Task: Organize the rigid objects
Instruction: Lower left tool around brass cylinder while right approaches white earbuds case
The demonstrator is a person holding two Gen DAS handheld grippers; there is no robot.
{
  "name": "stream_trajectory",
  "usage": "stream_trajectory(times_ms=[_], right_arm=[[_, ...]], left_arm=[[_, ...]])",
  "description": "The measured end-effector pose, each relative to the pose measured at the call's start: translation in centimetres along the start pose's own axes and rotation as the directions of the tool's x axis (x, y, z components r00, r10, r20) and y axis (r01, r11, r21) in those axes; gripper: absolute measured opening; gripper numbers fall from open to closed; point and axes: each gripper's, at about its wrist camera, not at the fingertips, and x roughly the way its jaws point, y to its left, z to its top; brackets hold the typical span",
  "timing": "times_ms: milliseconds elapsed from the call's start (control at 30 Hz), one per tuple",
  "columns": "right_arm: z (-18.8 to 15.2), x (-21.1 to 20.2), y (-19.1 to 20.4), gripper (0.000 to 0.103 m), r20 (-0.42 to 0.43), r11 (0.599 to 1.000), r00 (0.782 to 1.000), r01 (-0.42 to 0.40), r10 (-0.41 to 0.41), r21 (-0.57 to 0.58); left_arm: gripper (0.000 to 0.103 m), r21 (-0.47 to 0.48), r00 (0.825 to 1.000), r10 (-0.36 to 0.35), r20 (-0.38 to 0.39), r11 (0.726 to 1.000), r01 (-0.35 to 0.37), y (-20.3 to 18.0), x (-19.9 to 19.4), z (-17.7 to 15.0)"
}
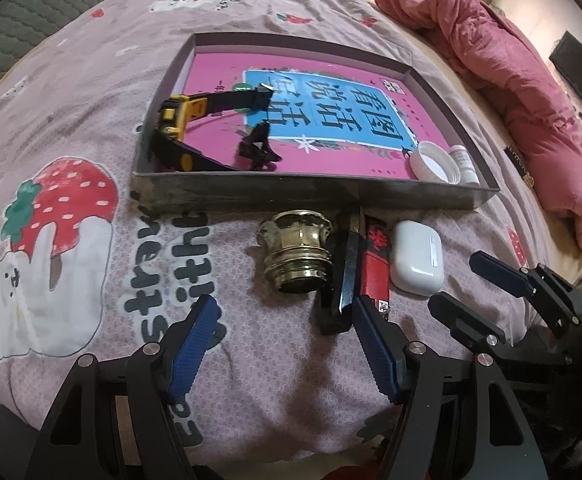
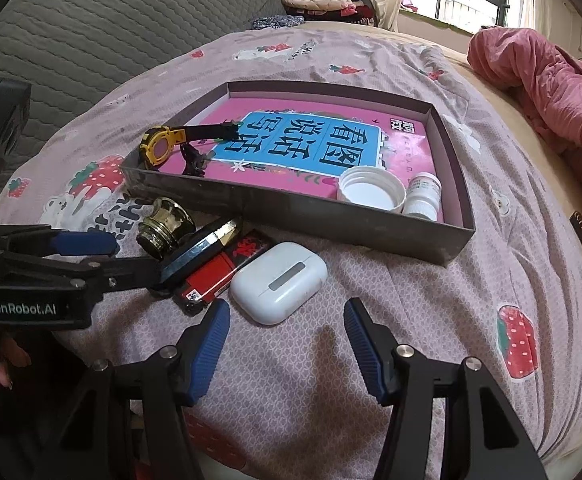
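A shallow grey box (image 1: 315, 196) (image 2: 331, 224) lies on the bed with a pink book, a yellow watch (image 1: 175, 116) (image 2: 159, 148), a white lid (image 1: 435, 160) (image 2: 371, 190) and a small white bottle (image 2: 423, 192) inside. In front of it lie a brass knob (image 1: 297, 250) (image 2: 167, 226), a black bar (image 1: 345, 280) (image 2: 199, 250), a red lighter (image 1: 375, 270) (image 2: 219, 276) and a white earbud case (image 1: 417, 260) (image 2: 279, 280). My left gripper (image 1: 281, 320) stands open just below the knob. My right gripper (image 2: 287, 320) is open, its fingers flanking the near end of the case.
The bed is covered by a pink strawberry-print sheet (image 1: 91, 120) (image 2: 491, 280). A bunched red quilt (image 1: 511, 60) (image 2: 551, 92) lies to the right. A grey quilted headboard (image 2: 111, 20) stands behind, with folded clothes and a window beyond.
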Motion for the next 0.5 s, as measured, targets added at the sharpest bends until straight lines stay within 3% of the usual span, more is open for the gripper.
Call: stream_trajectory(times_ms=[500], right_arm=[[0.02,0.52,-0.1,0.059,-0.005,1.0,1.0,0.004,-0.004,0.004]], left_arm=[[0.072,-0.008,1.0,-0.016,-0.002,1.0,0.016,-0.13,0.78,0.33]])
